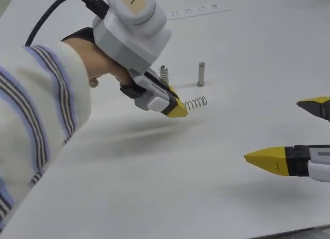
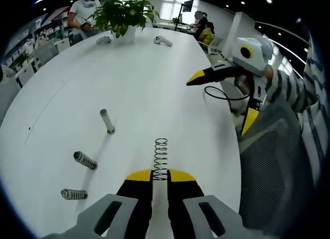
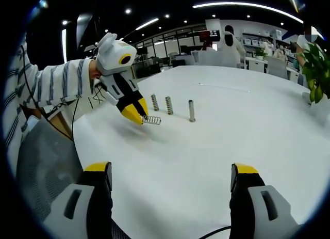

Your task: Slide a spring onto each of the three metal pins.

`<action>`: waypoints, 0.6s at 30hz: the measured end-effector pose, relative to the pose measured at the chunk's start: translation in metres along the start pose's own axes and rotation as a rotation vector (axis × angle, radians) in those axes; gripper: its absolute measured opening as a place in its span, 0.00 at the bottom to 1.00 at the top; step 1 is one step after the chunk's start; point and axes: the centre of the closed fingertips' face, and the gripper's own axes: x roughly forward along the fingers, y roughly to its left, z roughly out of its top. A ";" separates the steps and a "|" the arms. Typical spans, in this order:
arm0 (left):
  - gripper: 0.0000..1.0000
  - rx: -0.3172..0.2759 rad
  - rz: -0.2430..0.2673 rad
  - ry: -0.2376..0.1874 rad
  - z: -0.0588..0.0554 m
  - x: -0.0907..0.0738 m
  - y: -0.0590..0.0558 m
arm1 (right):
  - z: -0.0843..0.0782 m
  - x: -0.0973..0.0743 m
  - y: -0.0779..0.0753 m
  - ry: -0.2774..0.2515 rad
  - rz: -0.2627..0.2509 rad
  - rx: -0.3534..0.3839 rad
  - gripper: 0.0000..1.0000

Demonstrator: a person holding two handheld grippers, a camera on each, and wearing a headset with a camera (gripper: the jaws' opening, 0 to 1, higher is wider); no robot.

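The left gripper (image 1: 178, 111) reaches forward and angles downward from an arm in a striped sleeve (image 1: 36, 110). Its jaws are pinched together on one end of a spring (image 1: 196, 102), which sticks out past the yellow tips. The right gripper (image 1: 289, 133) comes in from the right, jaws spread wide apart.

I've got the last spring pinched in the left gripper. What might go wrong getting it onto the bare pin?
The left gripper grips the spring by one end only, so it may bend or pop free against the pin. The spring lies near level while the pin stands upright; without tilting, it may miss the tip. The two sprung pins close by might get bumped.
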 end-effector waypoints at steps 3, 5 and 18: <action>0.02 -0.003 0.016 0.008 -0.008 -0.011 -0.003 | -0.002 0.001 0.003 0.019 0.019 -0.020 0.94; 0.02 0.004 0.026 0.015 -0.014 -0.016 -0.004 | -0.003 0.002 0.004 0.027 0.027 -0.027 0.93; 0.02 -0.033 0.038 0.019 -0.055 -0.029 -0.017 | -0.008 0.008 0.011 0.087 0.085 -0.091 0.92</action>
